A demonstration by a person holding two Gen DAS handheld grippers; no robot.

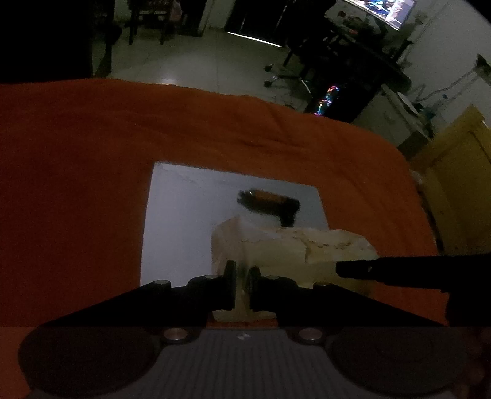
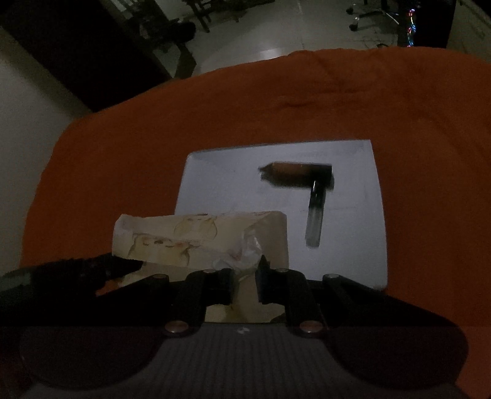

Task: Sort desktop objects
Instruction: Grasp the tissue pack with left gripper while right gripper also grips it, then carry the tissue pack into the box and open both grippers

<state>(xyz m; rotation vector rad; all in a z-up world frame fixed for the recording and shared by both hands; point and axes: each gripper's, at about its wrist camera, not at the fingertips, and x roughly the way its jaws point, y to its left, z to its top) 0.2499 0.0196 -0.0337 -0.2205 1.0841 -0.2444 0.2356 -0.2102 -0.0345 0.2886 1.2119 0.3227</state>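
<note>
A cream soft tissue pack (image 1: 291,248) (image 2: 199,236) hangs in the air between both grippers, above the orange-covered table. My left gripper (image 1: 242,273) is shut on the thin flap at one end of it. My right gripper (image 2: 247,273) is shut on the crinkled plastic at the other end. Each view shows the other gripper's dark finger reaching the pack from the side. Below lies a pale grey sheet (image 1: 184,214) (image 2: 353,214). On it rests an L-shaped dark item with a brown barrel (image 1: 267,201) (image 2: 300,173), blurred.
The orange cloth (image 1: 92,184) (image 2: 122,168) covers the whole tabletop. A yellow piece of furniture (image 1: 454,172) stands past its right edge. Beyond the far edge are tiled floor, an office chair (image 1: 285,70), a lit screen (image 1: 386,9) and a computer with coloured lights (image 1: 328,101).
</note>
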